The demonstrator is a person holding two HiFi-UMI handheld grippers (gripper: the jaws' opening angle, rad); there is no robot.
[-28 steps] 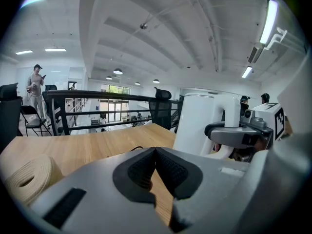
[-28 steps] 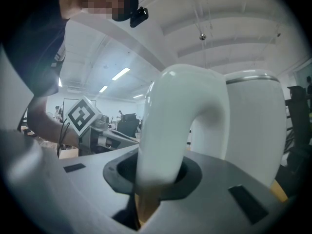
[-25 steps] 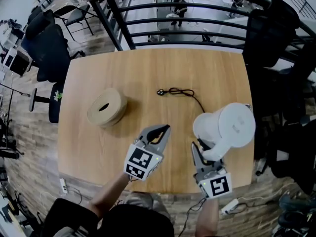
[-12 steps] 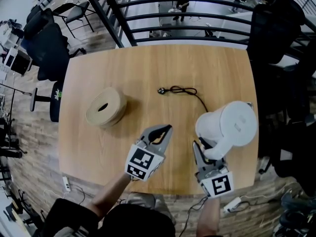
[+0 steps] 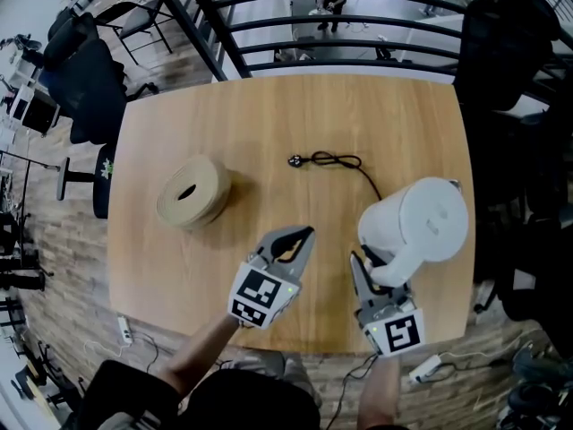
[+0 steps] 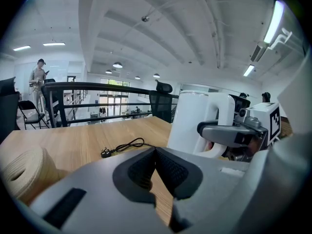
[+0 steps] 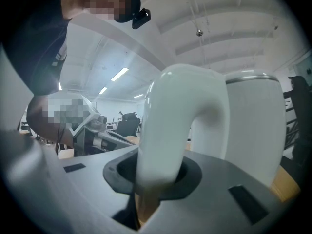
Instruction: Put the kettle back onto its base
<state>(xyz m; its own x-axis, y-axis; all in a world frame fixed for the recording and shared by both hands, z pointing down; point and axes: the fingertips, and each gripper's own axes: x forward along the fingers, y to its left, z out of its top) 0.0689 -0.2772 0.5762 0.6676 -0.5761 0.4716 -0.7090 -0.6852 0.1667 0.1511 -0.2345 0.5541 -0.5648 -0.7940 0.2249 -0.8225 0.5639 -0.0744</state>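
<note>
Head view, my right claw (image 5: 367, 269) grasping the kettle (image 5: 419, 227) by its handle, lower right of the frame, near the tabletop (image 5: 269, 115) edge, my left claw (image 5: 303, 238) clenched empty, lower middle.

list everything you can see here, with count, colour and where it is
table: 1, light wood, fills the middle of the head view
kettle: 1, white, near right part of the table
power cord: 1, black, plug lying mid-table, cable running toward the kettle
roll: 1, tan, ring-shaped, lying flat on the table's left side
railing: 1, black, beyond the far edge of the table
office chair: 1 clearly seen, black, on the floor by the table's far left corner
power strip: 1, white, on the floor at the near right
left tool: 1, grey, above the near table edge, jaws together, empty
right tool: 1, grey, clamped on the kettle's handle
</note>
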